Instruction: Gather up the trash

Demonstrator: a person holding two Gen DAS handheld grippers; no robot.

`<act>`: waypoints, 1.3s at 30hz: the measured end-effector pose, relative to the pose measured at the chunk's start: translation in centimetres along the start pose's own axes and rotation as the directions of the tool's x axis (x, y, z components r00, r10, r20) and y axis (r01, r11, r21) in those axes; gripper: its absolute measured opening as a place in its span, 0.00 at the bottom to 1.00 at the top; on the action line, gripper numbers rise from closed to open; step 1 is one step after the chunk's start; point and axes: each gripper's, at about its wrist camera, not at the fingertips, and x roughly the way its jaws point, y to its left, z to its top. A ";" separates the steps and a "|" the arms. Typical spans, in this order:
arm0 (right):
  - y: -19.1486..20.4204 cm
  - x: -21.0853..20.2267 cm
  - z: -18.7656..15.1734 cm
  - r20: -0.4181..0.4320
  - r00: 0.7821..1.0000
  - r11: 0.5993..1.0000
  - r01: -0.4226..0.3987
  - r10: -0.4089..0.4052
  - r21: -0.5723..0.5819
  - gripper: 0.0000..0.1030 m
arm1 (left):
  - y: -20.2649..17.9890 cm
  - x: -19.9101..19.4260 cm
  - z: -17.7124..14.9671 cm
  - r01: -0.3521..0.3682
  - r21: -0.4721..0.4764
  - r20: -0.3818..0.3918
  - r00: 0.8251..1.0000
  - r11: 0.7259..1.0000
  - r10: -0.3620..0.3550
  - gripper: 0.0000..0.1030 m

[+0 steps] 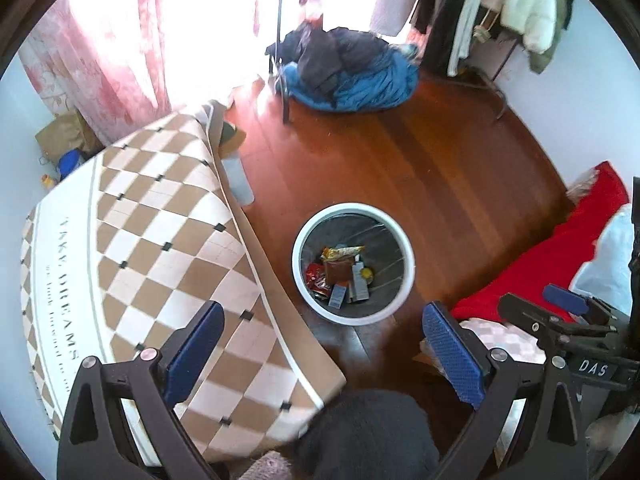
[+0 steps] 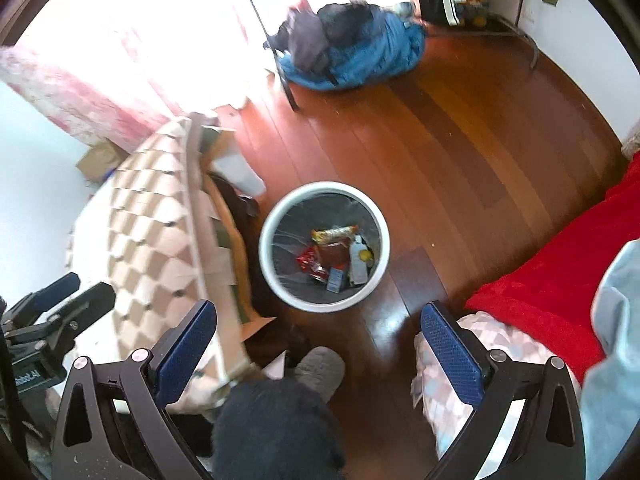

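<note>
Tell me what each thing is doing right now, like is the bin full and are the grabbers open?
Trash bin: upright on the floor, lined, wrappers and small boxes covering its bottom, far from full.
Left gripper: open, empty.
Right gripper: open, empty.
Checkered mat: lifted and curled, its edge hanging over the floor.
Blue bundle of clothes: heaped on the floor.
Red blanket: spread out and rumpled.

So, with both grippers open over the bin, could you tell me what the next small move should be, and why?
Probably swing away from the bin to look for more trash. Both the left gripper and the right gripper are open and hold nothing, the wrappers already lie inside the bin, and no loose trash shows on the bare floor around it.
</note>
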 end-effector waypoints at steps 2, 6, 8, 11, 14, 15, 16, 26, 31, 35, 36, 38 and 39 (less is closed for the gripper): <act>0.9 -2.7 -0.6 0.023 1.000 1.000 -0.020 0.020 -0.015 1.00 | 0.0 -2.1 -0.5 0.020 0.006 0.020 1.000 1.000 -0.020 0.98; 2.1 -6.9 -1.9 0.052 0.997 0.997 -0.061 0.063 -0.038 1.00 | 0.2 -6.1 -1.3 0.064 0.005 0.055 0.996 0.998 -0.064 0.98; 2.9 -9.0 -2.7 0.064 0.993 0.994 -0.092 0.095 -0.050 1.00 | 0.4 -8.1 -1.7 0.085 0.004 0.073 0.994 0.996 -0.085 0.98; 3.9 -11.3 -3.7 0.076 0.989 0.990 -0.121 0.126 -0.066 1.00 | 0.6 -10.2 -2.3 0.106 0.001 0.093 0.990 0.994 -0.106 0.98; 4.7 -13.1 -4.5 0.074 0.985 0.985 -0.152 0.158 -0.084 1.00 | 0.9 -11.7 -2.9 0.130 -0.002 0.100 0.987 0.991 -0.129 0.98; 5.0 -13.6 -4.7 0.072 0.984 0.983 -0.159 0.166 -0.090 1.00 | 1.1 -12.1 -3.1 0.136 -0.002 0.102 0.986 0.991 -0.135 0.98; 5.1 -14.0 -4.9 0.070 0.983 0.982 -0.164 0.171 -0.092 1.00 | 1.2 -12.5 -3.3 0.144 -0.003 0.101 0.985 0.990 -0.143 0.98; 5.8 -16.3 -5.6 0.046 0.977 0.972 -0.202 0.208 -0.120 1.00 | 1.6 -14.8 -4.3 0.179 -0.001 0.084 0.980 0.984 -0.178 0.98; 5.9 -16.9 -5.6 0.038 0.977 0.970 -0.205 0.211 -0.130 1.00 | 1.6 -15.6 -4.4 0.189 0.000 0.090 0.978 0.982 -0.189 0.98; 6.2 -16.9 -5.6 0.029 0.976 0.969 -0.209 0.214 -0.135 1.00 | 1.7 -15.9 -4.5 0.196 -0.001 0.092 0.976 0.981 -0.195 0.98; 6.2 -17.0 -5.7 0.029 0.976 0.969 -0.208 0.214 -0.137 1.00 | 1.7 -15.9 -4.5 0.196 -0.002 0.093 0.976 0.981 -0.195 0.98; 6.3 -17.2 -5.7 0.029 0.977 0.968 -0.206 0.212 -0.143 1.00 | 1.8 -15.9 -4.5 0.196 0.002 0.093 0.976 0.981 -0.196 0.98; 6.3 -17.2 -5.6 0.028 0.977 0.968 -0.207 0.213 -0.144 1.00 | 1.9 -15.9 -4.5 0.194 0.006 0.093 0.977 0.981 -0.194 0.98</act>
